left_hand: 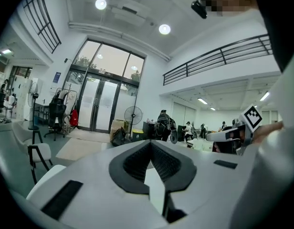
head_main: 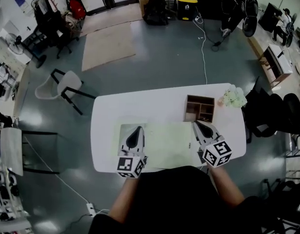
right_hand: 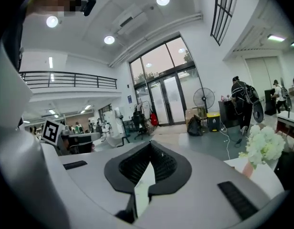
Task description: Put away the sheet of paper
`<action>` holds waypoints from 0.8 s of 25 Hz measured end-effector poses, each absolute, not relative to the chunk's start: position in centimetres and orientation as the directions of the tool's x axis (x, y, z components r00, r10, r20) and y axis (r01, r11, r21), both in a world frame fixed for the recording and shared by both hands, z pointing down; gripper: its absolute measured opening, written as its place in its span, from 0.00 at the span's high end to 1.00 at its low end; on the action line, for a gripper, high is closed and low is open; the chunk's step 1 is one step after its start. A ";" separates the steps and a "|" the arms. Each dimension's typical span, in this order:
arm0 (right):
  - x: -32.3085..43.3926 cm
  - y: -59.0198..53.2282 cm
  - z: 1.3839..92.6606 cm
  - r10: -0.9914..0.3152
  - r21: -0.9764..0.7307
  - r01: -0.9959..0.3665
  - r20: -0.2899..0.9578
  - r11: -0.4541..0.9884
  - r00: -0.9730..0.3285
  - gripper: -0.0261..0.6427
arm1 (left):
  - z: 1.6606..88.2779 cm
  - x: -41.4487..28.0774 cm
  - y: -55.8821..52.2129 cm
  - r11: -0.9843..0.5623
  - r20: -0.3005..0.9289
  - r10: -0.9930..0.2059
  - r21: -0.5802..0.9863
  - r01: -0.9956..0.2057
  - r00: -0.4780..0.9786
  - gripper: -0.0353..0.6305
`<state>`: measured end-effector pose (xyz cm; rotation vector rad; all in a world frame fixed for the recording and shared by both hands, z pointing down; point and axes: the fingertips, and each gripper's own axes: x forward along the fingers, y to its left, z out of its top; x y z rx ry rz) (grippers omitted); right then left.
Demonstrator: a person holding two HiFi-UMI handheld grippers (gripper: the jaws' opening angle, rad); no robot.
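Reaching the left forearm (head_main: pixel 124 199) and the right forearm (head_main: pixel 227 182) forward from the body, side by side, over the near edge of the white table (head_main: pixel 106 111). Pointing the left gripper (head_main: pixel 137 130) and the right gripper (head_main: pixel 197 124) away from the body, close to level, with the tips dipping only a little.

Clamping both pairs of jaws shut on the sheet of paper (head_main: pixel 169 138): pinching its left edge in the left gripper and its right edge in the right gripper. Showing a thin white sliver of the sheet between the closed ribbed pads (left_hand: pixel 132 163) in each gripper view. Spreading the pale sheet flat between the two grippers over the near half of the table, nearer the body than the wooden organizer (head_main: pixel 199 108) and the white flowers (head_main: pixel 234 97).

Carrying black-and-white square markers on both cubes, as patterns rather than words. Catching the right gripper's marker cube (left_hand: pixel 252 117) at the right edge of the left gripper view. Facing a blue sign (left_hand: pixel 57 76) beside the glass doors (left_hand: pixel 101 104), with print too small to read.
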<state>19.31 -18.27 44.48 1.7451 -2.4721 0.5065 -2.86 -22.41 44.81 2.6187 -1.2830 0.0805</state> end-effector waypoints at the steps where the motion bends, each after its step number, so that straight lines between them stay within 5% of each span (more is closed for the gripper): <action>1: 20.1 -18.0 44.4 -0.907 -0.220 -0.930 0.244 0.293 -0.343 0.96 | 44.6 -2.0 -22.3 -0.598 0.144 -0.771 0.170 -0.783 0.620 0.94; 20: 33.1 -13.2 44.3 -0.952 -0.122 -0.976 0.226 0.183 -0.207 0.96 | 44.4 8.4 -18.9 -0.653 0.122 -0.737 0.125 -0.747 0.664 0.94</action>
